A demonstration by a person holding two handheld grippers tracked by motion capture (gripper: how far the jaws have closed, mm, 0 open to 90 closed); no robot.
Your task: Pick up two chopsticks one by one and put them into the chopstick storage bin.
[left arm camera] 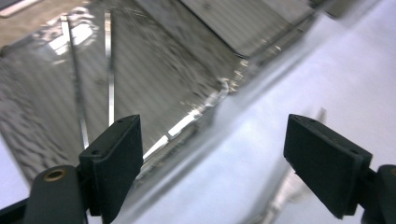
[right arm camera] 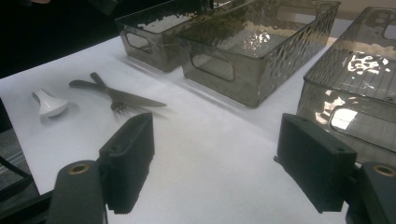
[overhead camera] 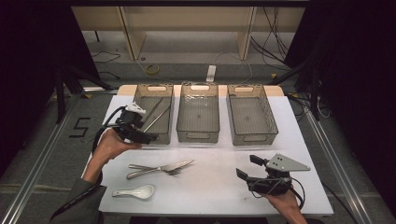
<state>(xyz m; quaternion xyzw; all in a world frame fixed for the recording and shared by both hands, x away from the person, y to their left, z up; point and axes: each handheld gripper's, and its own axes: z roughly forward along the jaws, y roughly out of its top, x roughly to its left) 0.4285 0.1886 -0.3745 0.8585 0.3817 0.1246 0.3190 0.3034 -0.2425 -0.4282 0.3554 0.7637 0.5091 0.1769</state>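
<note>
The chopsticks [overhead camera: 158,115] lie inside the left bin [overhead camera: 141,100], the first of three clear ribbed bins that stand in a row at the far side of the white table [overhead camera: 215,158]; they rest slanted, from the near left of the bin toward its far right. In the left gripper view they show as two thin metal rods [left arm camera: 110,70] on the ribbed floor of the bin. The left gripper [overhead camera: 145,136] is at the near edge of this bin, above its front wall, and its jaws stand wide apart with nothing between them; the chopsticks are free of it. The middle bin [overhead camera: 198,125] and the right bin [overhead camera: 268,116] have nothing visible inside. On the table in front of the bins, a knife [overhead camera: 175,165] and a fork [overhead camera: 149,172] lie crossed over each other, and a white spoon [overhead camera: 137,192] lies near them, closer to the person's edge. The right gripper [overhead camera: 246,169] is low over the near right part of the table, well apart from the cutlery, and its jaws are also wide apart and hold nothing.
</note>
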